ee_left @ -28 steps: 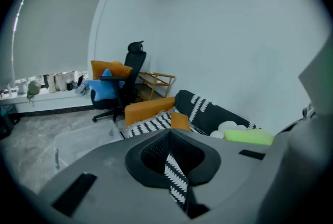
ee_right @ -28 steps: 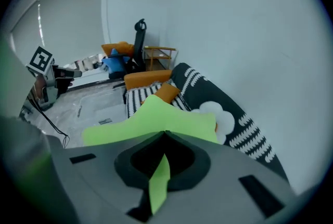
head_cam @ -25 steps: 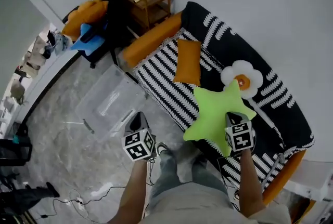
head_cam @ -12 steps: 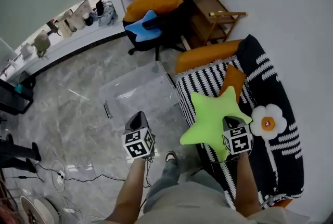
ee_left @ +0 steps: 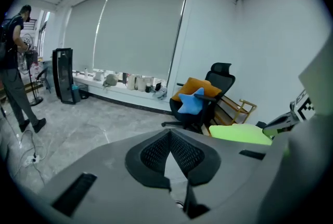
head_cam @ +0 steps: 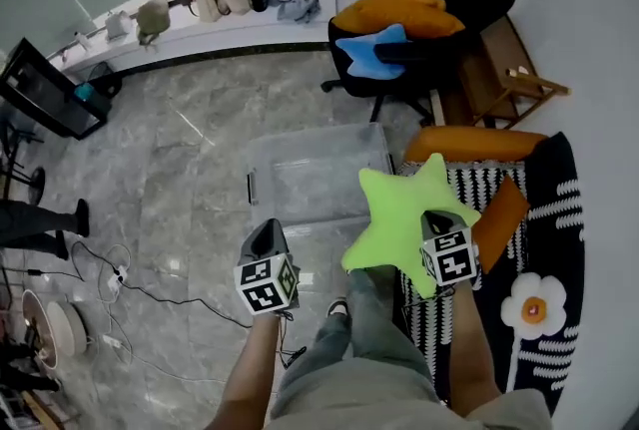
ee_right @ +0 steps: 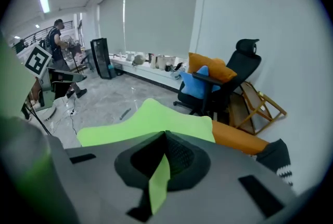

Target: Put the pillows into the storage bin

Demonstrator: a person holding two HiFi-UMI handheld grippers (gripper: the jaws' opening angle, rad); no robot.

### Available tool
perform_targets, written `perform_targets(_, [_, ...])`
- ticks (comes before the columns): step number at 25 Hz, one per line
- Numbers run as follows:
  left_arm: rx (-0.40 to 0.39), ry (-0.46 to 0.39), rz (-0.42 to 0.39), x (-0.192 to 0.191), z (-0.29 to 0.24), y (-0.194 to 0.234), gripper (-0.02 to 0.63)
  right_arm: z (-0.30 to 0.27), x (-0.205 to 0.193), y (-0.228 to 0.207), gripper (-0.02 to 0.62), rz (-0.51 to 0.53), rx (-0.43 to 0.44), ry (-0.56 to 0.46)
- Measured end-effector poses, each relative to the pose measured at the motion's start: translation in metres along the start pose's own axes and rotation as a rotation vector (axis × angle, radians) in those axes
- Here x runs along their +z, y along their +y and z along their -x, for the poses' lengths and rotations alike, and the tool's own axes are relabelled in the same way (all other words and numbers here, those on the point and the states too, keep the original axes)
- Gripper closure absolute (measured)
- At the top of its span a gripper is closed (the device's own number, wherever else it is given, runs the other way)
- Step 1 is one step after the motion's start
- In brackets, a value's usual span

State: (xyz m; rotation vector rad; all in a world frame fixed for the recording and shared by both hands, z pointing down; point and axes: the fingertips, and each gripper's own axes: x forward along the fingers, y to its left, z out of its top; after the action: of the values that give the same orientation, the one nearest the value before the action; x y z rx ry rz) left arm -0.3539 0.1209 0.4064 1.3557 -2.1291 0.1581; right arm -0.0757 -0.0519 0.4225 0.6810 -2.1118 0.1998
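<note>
My right gripper is shut on a lime-green star pillow, which hangs in the air between the sofa edge and the clear storage bin on the floor. In the right gripper view a fold of the green pillow is pinched between the jaws of the right gripper. My left gripper hovers over the floor just in front of the bin, and the left gripper is shut with nothing in it. An orange pillow and a flower pillow lie on the striped sofa.
A black office chair behind the bin carries an orange cushion and a blue star pillow. A wooden rack stands beside it. Cables trail on the marble floor at left. A person stands far left.
The view has swung left from the sofa to the floor. My right gripper has carried the green star pillow off the sofa to the bin's edge. The left gripper has stayed shut.
</note>
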Motion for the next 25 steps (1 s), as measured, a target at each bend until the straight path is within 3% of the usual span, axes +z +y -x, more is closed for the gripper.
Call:
perform_targets(7, [0.146, 0.026, 0.08, -0.002, -0.018, 0.048, 0.603, -0.095, 0.06, 0.015, 0.592, 0.115, 0.138, 0.005])
perform_targets(14, [0.229, 0.054, 0.119, -0.038, -0.063, 0.093, 0.603, -0.199, 0.076, 0.039, 0.592, 0.165, 0.236, 0.004])
perform_targets(20, [0.298, 0.096, 0.175, -0.097, -0.147, 0.124, 0.603, -0.32, 0.064, 0.036, 0.592, 0.17, 0.31, 0.028])
perform_targets(25, [0.309, 0.114, 0.191, -0.136, -0.184, 0.128, 0.603, -0.378, 0.038, 0.043, 0.592, 0.216, 0.334, 0.057])
